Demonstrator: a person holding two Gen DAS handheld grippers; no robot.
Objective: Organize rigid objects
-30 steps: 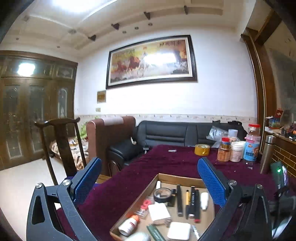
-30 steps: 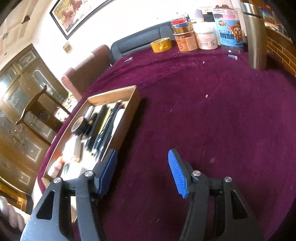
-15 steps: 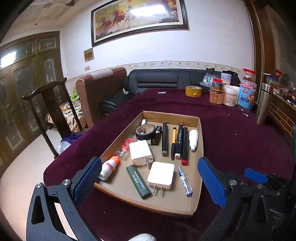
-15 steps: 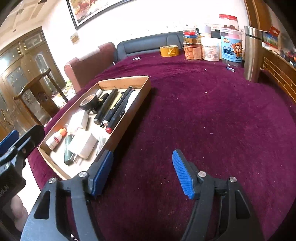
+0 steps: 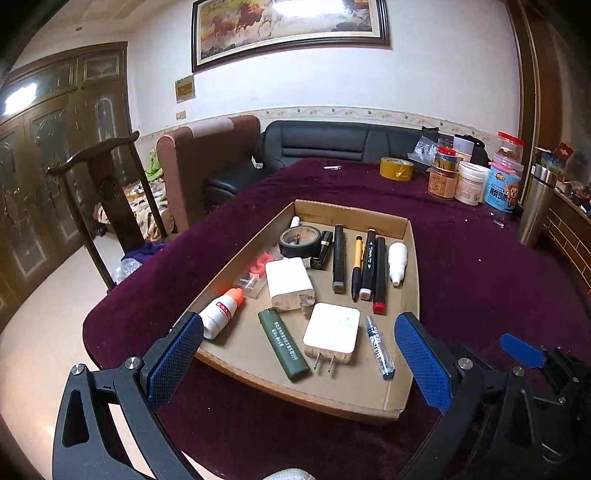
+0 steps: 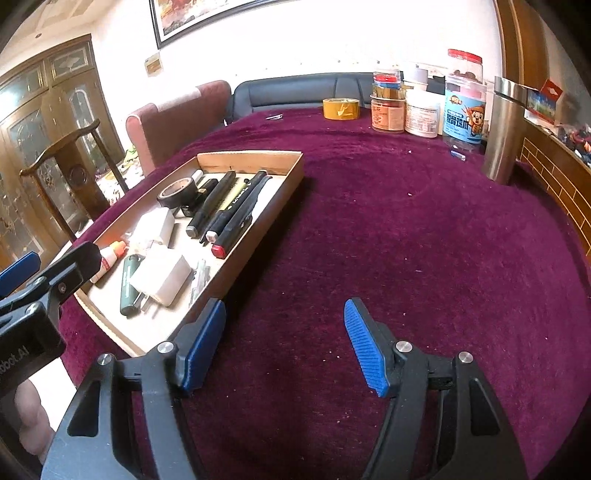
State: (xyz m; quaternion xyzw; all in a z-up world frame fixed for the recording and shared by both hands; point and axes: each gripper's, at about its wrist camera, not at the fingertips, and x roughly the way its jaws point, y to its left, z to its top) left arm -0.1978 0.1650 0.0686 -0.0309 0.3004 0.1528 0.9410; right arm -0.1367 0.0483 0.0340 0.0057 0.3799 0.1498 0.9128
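On the maroon cloth: shallow cardboard tray (image 5: 413,258), items already inside at twelve o'clock.
Left gripper (image 5: 295,354): released, empty.
Right gripper (image 6: 284,343): released, empty.
Remaining: apparently little.

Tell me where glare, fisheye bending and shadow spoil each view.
Left wrist view: ceiling light glares on the framed painting, the door frame bows, and the cardboard tray is evenly lit and sharp. Right wrist view: the back wall is blown out white, and the black corners vignette around the purple cloth.
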